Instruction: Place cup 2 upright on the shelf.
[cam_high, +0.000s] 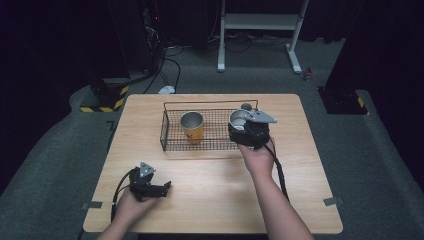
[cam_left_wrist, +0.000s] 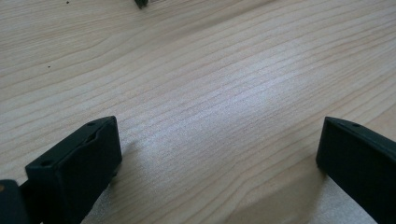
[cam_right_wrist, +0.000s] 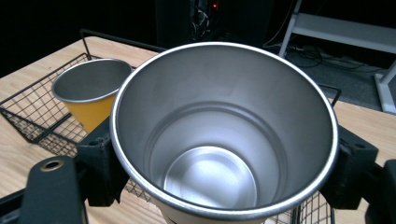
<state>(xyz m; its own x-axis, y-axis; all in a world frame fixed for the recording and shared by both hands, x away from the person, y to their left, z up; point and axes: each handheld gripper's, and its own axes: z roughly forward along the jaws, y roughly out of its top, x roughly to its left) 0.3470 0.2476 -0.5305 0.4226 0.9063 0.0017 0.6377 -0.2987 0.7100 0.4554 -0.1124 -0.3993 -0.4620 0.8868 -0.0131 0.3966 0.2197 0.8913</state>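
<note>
A black wire basket (cam_high: 172, 131) stands at the back middle of the wooden table (cam_high: 210, 200). An orange metal cup (cam_high: 192, 127) (cam_right_wrist: 91, 95) stands upright inside its left half. My right gripper (cam_high: 247, 127) is shut on a steel cup (cam_high: 239, 120) (cam_right_wrist: 224, 135), held upright over the basket's right end; the cup's open mouth faces the camera and its jaws press both sides. Near the front left of the table my left gripper (cam_high: 162, 187) (cam_left_wrist: 219, 154) rests low and open, bare wood between its jaws.
A metal stand (cam_high: 260, 30) and cables lie on the floor beyond the table. A yellow-black striped block (cam_high: 107, 97) sits off the back left corner. Tape tabs mark the front corners (cam_high: 332, 201). Bare tabletop stretches between the basket and the front edge.
</note>
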